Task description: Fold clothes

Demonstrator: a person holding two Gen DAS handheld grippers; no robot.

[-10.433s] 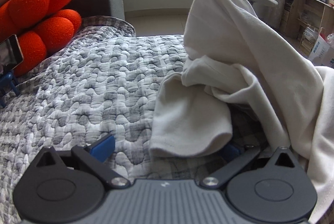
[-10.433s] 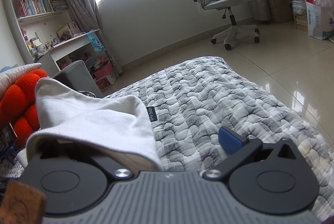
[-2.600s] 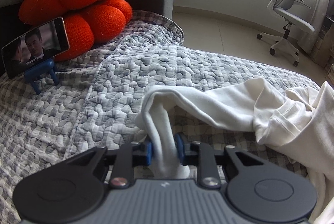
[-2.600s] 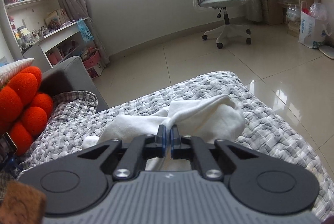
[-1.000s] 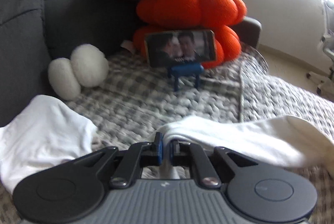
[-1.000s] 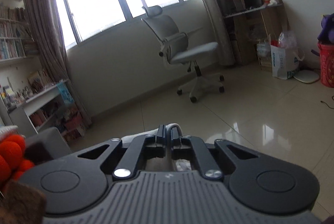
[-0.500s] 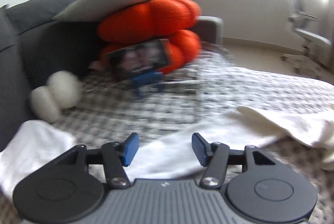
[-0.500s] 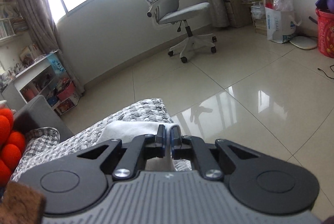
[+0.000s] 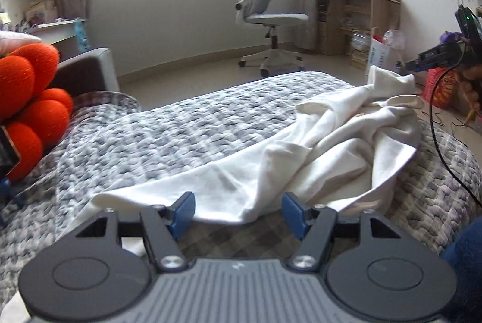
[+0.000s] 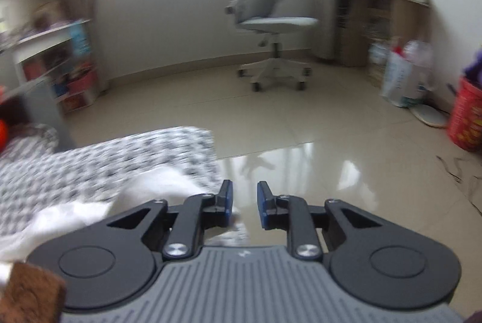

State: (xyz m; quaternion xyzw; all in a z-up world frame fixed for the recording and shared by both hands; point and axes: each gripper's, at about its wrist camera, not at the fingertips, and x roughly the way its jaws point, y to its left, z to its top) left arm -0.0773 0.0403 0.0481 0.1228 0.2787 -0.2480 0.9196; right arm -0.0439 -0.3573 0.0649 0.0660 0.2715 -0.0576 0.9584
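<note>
At the far left an orange cushion [image 9: 27, 91] sat against the sofa. The left hand-held gripper [image 9: 238, 210] stood released, jaws wide apart and holding nothing, just above the near hem of the white garment [image 9: 301, 154]. That garment lay crumpled across the grey quilt [image 9: 168, 139], bunched highest toward the right. The right hand-held gripper [image 10: 244, 204] was likewise released, a gap between its blue pads [image 10: 262, 204], with the garment's blurred edge just left of it. An office chair [image 10: 268, 21] stood on the floor beyond.
</note>
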